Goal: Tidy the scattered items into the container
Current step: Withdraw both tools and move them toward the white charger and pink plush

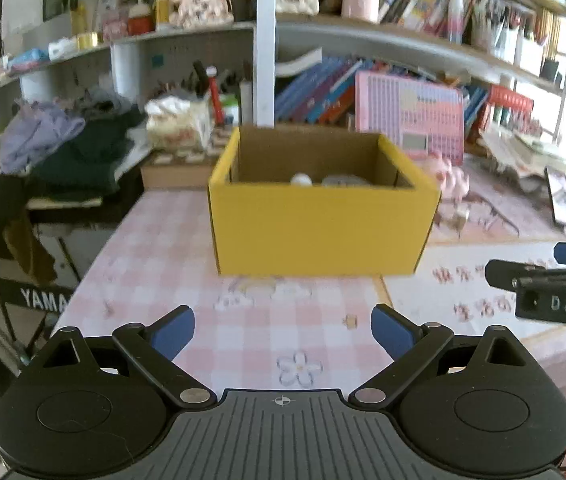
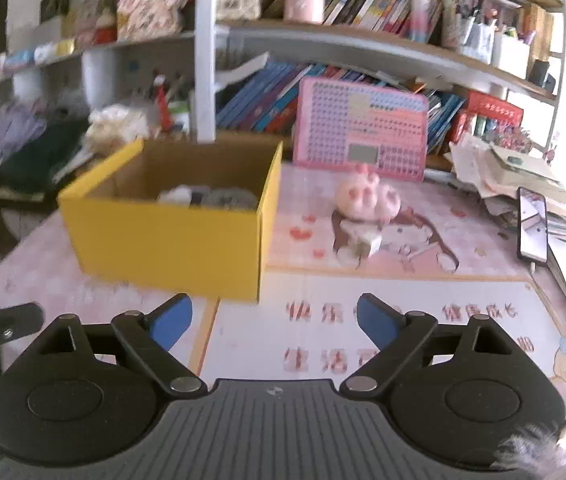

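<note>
A yellow cardboard box (image 1: 319, 228) stands on the pink checked table, straight ahead of my left gripper (image 1: 283, 330), which is open and empty. White and grey items (image 1: 323, 179) lie inside the box. In the right wrist view the box (image 2: 167, 240) is at the left, with the items (image 2: 207, 197) inside. My right gripper (image 2: 275, 320) is open and empty, held above the table mat. A pink plush toy (image 2: 367, 198) sits to the right of the box, with a small whitish block (image 2: 363, 242) in front of it. The right gripper also shows in the left wrist view (image 1: 547, 280).
A pink keyboard toy (image 2: 363, 132) leans on the bookshelf behind. A phone (image 2: 533, 224) and paper stacks (image 2: 511, 172) lie at the right. Clothes (image 1: 67, 148) pile on a stand at the left. The table's left edge (image 1: 83, 284) is near.
</note>
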Action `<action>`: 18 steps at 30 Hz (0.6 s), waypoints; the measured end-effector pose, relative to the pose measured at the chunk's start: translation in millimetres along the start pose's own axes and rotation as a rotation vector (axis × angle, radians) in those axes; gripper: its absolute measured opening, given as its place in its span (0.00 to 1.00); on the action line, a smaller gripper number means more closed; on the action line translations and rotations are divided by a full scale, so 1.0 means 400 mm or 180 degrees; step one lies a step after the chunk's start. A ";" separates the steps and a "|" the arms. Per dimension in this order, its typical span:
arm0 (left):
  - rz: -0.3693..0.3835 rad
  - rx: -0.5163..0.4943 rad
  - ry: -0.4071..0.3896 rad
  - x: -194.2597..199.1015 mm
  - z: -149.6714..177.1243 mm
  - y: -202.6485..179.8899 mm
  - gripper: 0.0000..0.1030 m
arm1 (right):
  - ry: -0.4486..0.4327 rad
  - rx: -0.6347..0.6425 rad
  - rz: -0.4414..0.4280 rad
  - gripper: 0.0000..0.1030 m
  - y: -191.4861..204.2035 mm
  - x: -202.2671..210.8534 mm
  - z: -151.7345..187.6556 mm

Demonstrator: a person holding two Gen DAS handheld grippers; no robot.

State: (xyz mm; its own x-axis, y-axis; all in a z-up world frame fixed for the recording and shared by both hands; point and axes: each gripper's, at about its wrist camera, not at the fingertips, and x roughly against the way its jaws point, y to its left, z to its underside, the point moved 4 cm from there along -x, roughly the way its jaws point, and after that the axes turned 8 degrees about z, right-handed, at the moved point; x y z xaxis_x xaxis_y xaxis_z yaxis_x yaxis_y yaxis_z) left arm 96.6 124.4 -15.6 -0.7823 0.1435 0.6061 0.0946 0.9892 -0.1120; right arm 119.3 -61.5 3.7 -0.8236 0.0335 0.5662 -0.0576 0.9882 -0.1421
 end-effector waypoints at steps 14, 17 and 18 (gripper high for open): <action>0.0268 -0.0023 0.0319 -0.053 0.037 -0.066 0.94 | 0.0294 0.0087 0.0113 0.91 -0.050 -0.004 0.065; 0.0344 -0.0076 0.0379 -0.072 0.039 -0.096 0.94 | 0.0351 0.0029 0.0182 0.91 -0.080 -0.012 0.076; 0.0367 -0.0092 0.0398 -0.079 0.038 -0.102 0.94 | 0.0366 0.0011 0.0203 0.91 -0.090 -0.014 0.079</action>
State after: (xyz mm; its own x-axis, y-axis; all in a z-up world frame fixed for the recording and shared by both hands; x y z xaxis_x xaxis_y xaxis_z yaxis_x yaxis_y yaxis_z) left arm 108.1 78.9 -42.0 -0.6828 0.2569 0.6839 0.1985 0.9661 -0.1647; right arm 108.3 -102.2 -20.1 -0.7556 0.1132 0.6452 -0.0094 0.9830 -0.1835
